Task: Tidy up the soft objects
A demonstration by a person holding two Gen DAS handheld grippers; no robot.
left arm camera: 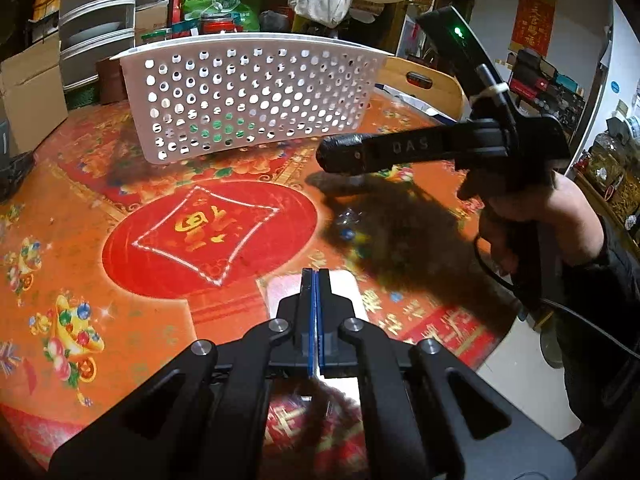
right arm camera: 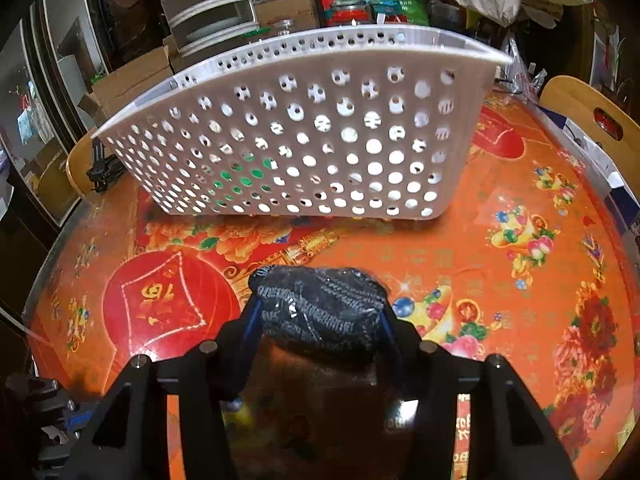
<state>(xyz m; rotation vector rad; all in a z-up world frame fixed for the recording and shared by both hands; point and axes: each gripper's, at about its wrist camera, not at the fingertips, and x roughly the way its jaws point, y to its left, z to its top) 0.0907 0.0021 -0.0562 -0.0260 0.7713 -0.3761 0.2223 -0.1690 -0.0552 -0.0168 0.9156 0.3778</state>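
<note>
Step in hand: a dark knitted bundle (right arm camera: 320,308) is being carried toward the white perforated basket (right arm camera: 304,148); the transfer is judged under way, the deposit not yet made.

Right gripper (right arm camera: 320,320): it is clamped on the knitted bundle, which is pinched between the blue-edged fingers (right arm camera: 251,320) and bulges forward past them. In the left wrist view the same gripper (left arm camera: 344,156) is seen from the side, raised above the table, with the bundle as a dark rounded lump at its tip.

Left gripper (left arm camera: 316,276): its jaws are pressed together with nothing seen between them; it is held low over the tablecloth (left arm camera: 120,200), apart from the basket.

Soft object: the bundle is lifted clear of the table, near the basket's front wall but not over its rim. Whether it is a glove or rolled socks cannot be told.

Basket: it stands at the far side of the table, its front wall facing both cameras. Something green is glimpsed through the lower holes (left arm camera: 218,126); what it is cannot be told.

Other items: a pale flat object (left arm camera: 348,280) lies on the cloth just beneath the left gripper; its nature is unclear.

Next move: the bundle must be raised above the basket rim (right arm camera: 400,36), carried past the front wall, and only then released, so that it is not dropped short on the cloth.

Risk: the knit may be snagged on a finger as the jaws are opened.
</note>
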